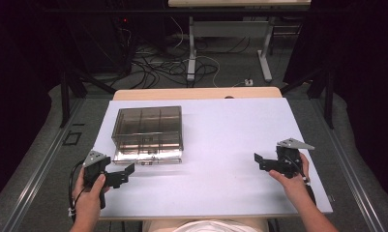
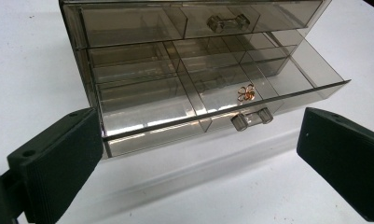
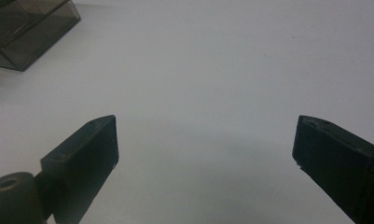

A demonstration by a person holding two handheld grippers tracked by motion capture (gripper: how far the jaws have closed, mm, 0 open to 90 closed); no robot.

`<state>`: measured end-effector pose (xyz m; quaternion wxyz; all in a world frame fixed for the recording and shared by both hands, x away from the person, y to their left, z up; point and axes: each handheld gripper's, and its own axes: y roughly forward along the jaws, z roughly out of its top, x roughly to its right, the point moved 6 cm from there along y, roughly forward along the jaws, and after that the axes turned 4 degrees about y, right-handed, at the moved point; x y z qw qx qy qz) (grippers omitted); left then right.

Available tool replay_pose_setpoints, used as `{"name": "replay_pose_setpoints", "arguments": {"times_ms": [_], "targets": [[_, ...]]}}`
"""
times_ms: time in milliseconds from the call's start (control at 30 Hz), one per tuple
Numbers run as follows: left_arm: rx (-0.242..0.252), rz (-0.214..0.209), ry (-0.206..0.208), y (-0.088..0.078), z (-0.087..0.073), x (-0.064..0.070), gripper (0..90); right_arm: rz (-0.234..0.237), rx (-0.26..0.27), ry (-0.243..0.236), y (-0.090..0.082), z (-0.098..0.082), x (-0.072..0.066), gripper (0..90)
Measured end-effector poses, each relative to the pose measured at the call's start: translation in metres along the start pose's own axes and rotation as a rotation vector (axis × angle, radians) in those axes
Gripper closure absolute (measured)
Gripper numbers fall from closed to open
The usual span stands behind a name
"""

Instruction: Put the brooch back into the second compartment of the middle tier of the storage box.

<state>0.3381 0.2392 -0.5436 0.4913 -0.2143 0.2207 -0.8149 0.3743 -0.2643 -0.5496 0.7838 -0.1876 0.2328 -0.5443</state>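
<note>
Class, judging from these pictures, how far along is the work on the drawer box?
Done: the bottom drawer of the smoky box stands pulled out, with a gold flower trinket inside. In hand: nothing; the left tongs and right tongs are open. Left, probably: shutting the drawer.

The left hand-held gripper (image 2: 201, 154) has its two black jaws spread wide, nothing between them, just in front of a smoky clear drawer box (image 2: 128, 51) on the white desk (image 2: 26, 60). The bottom drawer (image 2: 212, 112) is pulled out; a small gold flower charm (image 2: 245, 93) lies in one compartment, behind the drawer's handle (image 2: 251, 119).
</note>
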Motion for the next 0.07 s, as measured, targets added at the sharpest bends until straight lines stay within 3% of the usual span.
{"name": "replay_pose_setpoints", "arguments": {"times_ms": [67], "targets": [[-0.011, 0.003, 0.003, 0.0010, -0.0006, -0.0007, 0.4, -0.001, 0.000, 0.002, 0.0001, -0.0003, 0.0003, 6.6]]}}
